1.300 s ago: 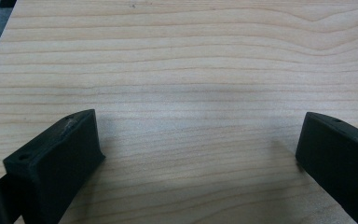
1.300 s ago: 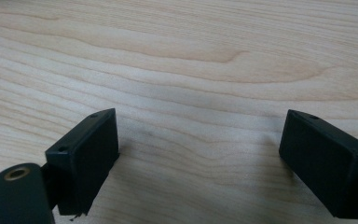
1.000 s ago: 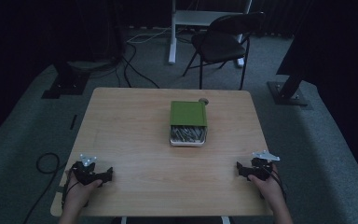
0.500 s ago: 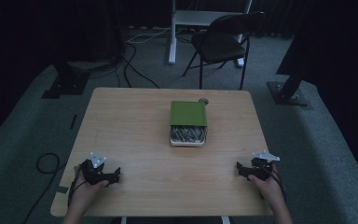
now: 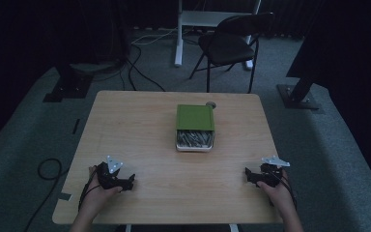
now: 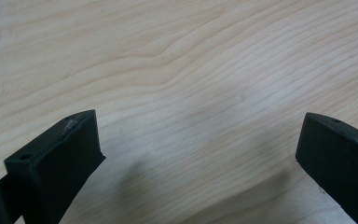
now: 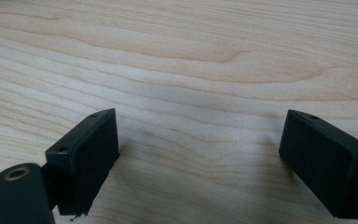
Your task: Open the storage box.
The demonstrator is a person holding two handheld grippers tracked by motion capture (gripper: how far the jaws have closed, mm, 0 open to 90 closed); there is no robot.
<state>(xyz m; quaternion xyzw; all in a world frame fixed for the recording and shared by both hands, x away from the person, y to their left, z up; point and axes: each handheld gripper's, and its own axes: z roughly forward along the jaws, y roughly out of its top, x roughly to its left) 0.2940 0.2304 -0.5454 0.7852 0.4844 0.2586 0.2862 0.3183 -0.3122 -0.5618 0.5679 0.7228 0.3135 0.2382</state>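
High view: left claw (image 5: 125,182) and right claw (image 5: 249,176) low at the surface's (image 5: 140,125) near corners, well apart from the central green box (image 5: 195,117). Both spread wide, empty, over bare wood.

Pale wooden table (image 5: 125,125) with wavy grain lines, square with round corners. Near its far edge, a small round grey thing (image 5: 210,104) (too tiny to tell what). Past the table, a black folding chair (image 5: 227,46), just beside a white metal frame (image 5: 207,18). On the left of those, a tangle of black cables (image 5: 140,67). Flat black stand foot (image 5: 67,87) far left, another foot (image 5: 297,94) far right. One looped cord (image 5: 48,169) down by the table's left side. Grey carpet (image 5: 328,154) all around, dark at the back.
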